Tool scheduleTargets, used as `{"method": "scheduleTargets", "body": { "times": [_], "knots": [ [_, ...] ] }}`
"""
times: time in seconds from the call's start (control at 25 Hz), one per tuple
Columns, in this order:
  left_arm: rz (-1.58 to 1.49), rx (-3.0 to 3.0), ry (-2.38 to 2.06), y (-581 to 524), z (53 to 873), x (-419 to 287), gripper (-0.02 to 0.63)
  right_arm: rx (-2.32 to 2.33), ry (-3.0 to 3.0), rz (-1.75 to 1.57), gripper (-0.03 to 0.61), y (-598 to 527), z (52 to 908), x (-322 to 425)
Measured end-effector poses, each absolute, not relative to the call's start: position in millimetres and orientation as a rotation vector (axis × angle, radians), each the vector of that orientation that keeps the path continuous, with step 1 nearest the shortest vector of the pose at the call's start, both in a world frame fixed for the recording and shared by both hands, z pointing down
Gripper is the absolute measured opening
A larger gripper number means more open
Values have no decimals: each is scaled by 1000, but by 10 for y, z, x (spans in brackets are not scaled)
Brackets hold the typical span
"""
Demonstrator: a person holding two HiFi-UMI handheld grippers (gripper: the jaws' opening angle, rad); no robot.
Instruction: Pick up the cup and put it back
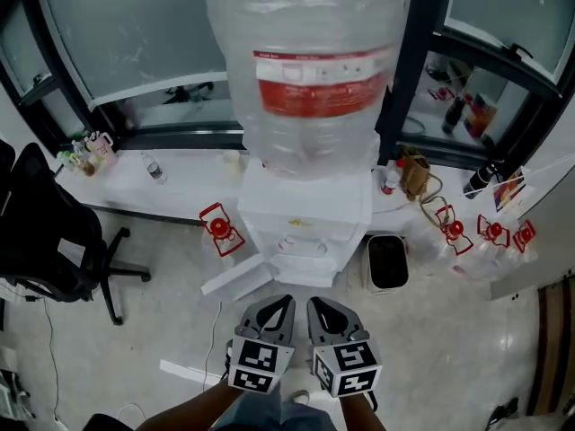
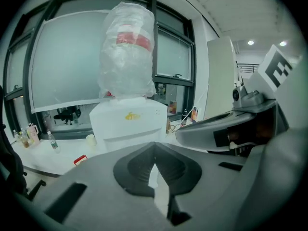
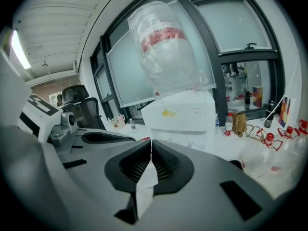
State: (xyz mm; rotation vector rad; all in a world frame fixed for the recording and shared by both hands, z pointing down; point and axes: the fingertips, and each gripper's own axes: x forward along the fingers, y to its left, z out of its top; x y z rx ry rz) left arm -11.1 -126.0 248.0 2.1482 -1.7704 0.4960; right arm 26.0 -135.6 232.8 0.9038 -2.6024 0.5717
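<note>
A white water dispenser [image 1: 305, 218] with a plastic-wrapped bottle [image 1: 310, 70] on top stands against the window ledge. A small pale cup [image 2: 90, 139] sits on the white ledge just left of the dispenser; in the head view it is a faint pale shape [image 1: 234, 160]. My left gripper [image 1: 277, 305] and right gripper [image 1: 319, 305] hang side by side low in front of the dispenser, well short of the cup. Both are shut with nothing between the jaws: the tips meet in the left gripper view [image 2: 154, 146] and in the right gripper view [image 3: 151, 143].
A black office chair [image 1: 45, 232] stands at the left. A black bin [image 1: 387, 261] sits right of the dispenser. Red-framed items [image 1: 220, 227] and white boards [image 1: 238, 277] lie on the floor. Small bottles [image 1: 153, 169] and a brown bag [image 1: 415, 173] rest on the ledge.
</note>
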Motion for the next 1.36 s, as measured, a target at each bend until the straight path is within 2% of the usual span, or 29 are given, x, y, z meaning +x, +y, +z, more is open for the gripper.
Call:
{"method": "scheduleTargets", "body": {
  "times": [0.28, 1.36],
  "knots": [
    [457, 2154, -1802, -1098, 2055, 7, 12, 927, -2620, 539, 21, -1123, 1957, 405],
    [452, 2195, -1783, -567, 1871, 164, 12, 983, -2666, 485, 20, -601, 1633, 480]
  ]
}}
